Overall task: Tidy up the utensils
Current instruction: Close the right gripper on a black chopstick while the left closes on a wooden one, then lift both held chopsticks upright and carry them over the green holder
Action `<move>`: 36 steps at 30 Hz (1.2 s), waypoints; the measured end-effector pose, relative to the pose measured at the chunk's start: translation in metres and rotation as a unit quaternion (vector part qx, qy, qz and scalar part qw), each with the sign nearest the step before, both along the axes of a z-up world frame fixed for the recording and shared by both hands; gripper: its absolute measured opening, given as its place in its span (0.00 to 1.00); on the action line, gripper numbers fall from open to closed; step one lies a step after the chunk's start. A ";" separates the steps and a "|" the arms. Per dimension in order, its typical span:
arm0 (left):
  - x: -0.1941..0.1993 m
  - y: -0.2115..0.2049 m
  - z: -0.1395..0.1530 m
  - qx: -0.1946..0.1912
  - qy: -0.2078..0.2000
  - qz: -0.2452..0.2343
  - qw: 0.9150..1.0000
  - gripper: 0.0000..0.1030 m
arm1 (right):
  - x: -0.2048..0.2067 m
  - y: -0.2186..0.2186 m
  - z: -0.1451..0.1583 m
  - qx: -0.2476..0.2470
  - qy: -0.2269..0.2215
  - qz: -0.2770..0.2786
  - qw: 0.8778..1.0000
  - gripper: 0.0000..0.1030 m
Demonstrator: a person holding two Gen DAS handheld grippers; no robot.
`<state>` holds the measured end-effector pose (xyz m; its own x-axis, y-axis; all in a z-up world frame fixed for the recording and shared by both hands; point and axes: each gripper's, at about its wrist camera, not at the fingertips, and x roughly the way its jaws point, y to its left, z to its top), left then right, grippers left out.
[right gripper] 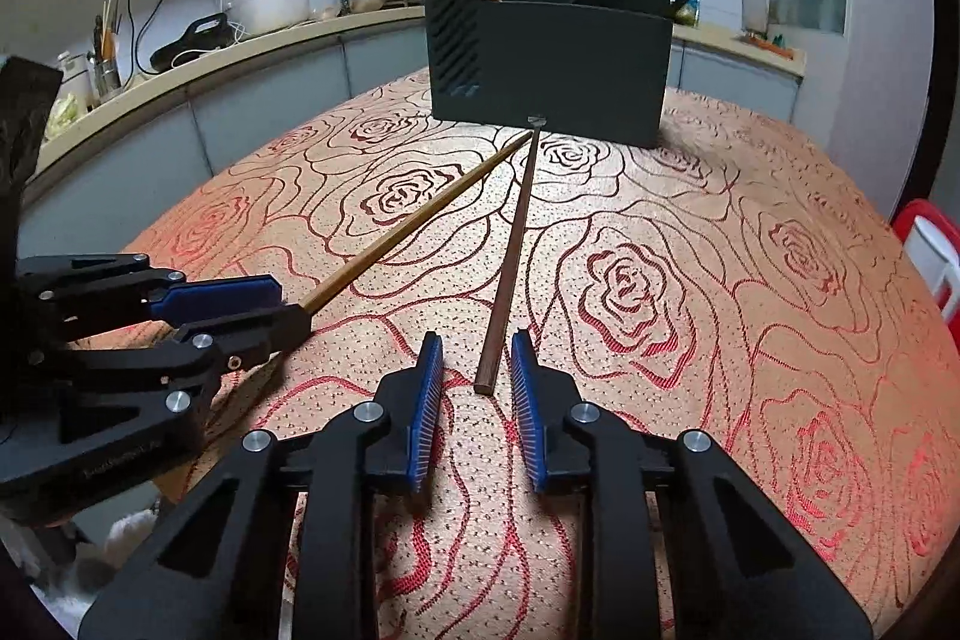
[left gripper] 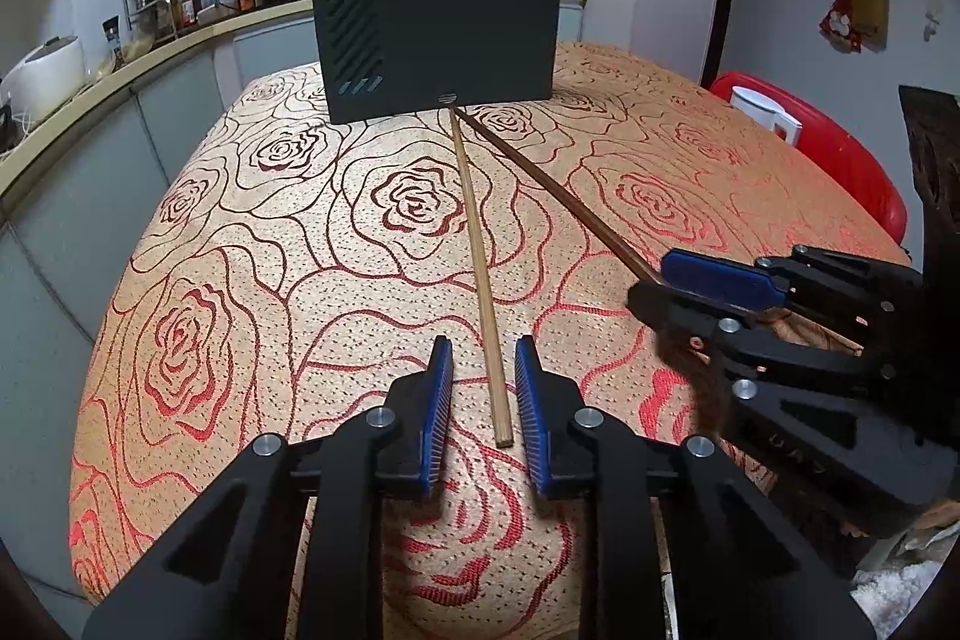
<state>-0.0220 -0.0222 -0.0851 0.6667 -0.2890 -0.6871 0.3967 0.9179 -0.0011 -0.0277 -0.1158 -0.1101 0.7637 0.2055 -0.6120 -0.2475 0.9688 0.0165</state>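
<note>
Left gripper [left gripper: 483, 400] with jaws released around the near end of a light chopstick [left gripper: 480, 244]. Right gripper [right gripper: 475, 388] likewise released around a dark chopstick [right gripper: 510, 256]. Both flat on the rose-patterned surface [left gripper: 240, 280], tips meeting below the dark holder [left gripper: 438, 40], more chopsticks inside.

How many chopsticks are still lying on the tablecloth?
2. The light chopstick lies between the left gripper fingers; the dark chopstick lies between the right gripper fingers. Their far tips meet by the holder.
</note>
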 end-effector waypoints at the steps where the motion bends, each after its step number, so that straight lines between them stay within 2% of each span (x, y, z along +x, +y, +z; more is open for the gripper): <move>1: -0.001 -0.001 0.000 0.001 -0.002 0.000 1.000 0.20 | 0.000 0.001 0.000 -0.002 -0.001 0.000 1.000 0.21; 3: -0.003 -0.002 -0.001 0.003 -0.005 -0.002 1.000 0.20 | 0.001 0.001 0.000 -0.004 -0.004 -0.004 1.000 0.15; 5: -0.004 -0.003 -0.001 0.003 -0.005 -0.004 1.000 0.13 | 0.001 0.000 0.000 -0.002 -0.005 -0.004 1.000 0.10; 7: -0.005 -0.003 -0.001 0.002 -0.005 -0.007 1.000 0.07 | 0.002 0.000 0.000 -0.003 -0.004 -0.004 1.000 0.10; 14: -0.003 -0.001 0.003 -0.002 -0.005 0.000 1.000 0.07 | 0.003 -0.006 0.007 0.005 0.009 -0.003 1.000 0.09; 18: -0.004 0.006 0.017 -0.021 -0.018 0.008 1.000 0.06 | -0.004 -0.016 0.029 0.019 -0.016 -0.007 1.000 0.08; 24: -0.010 0.019 0.054 -0.046 -0.069 0.021 0.996 0.06 | -0.014 -0.039 0.069 0.044 -0.069 -0.023 0.996 0.08; 29: -0.007 0.026 0.097 -0.059 -0.121 0.025 0.991 0.05 | -0.015 -0.055 0.098 0.064 -0.103 -0.027 0.992 0.08; 36: 0.012 0.027 0.146 -0.079 -0.161 0.028 0.983 0.05 | -0.010 -0.071 0.137 0.090 -0.142 -0.027 0.985 0.07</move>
<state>-0.0097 0.0047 0.0611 0.8603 -0.3314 -0.3874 0.3485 0.9369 -0.0277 -0.0374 -0.1869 0.0273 0.9116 0.2448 -0.3302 -0.2142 0.9685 0.1267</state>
